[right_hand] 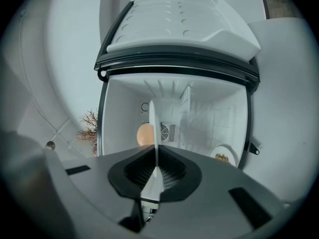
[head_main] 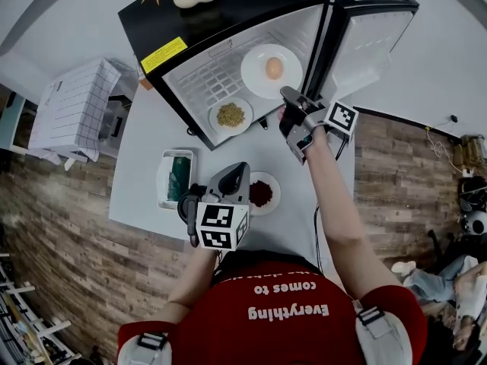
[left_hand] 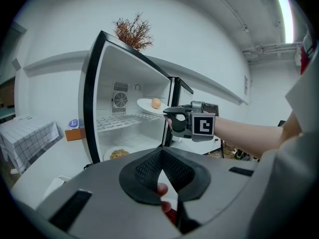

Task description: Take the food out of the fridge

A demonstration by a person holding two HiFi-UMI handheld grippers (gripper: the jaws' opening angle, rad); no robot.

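White wall [left_hand: 50,34], wood-plank floor [head_main: 68,226], white table [head_main: 141,166]

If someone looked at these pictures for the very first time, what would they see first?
Probably the little black fridge standing wide open on the white table, where the right gripper pinches the rim of a white plate carrying a tan egg-shaped thing. Next, a plate of yellowish food on the fridge floor, and a plate of red food out on the table beside the left gripper.

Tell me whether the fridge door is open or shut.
Open. The door stands swung aside, and the wire shelf and a plate of food inside show.
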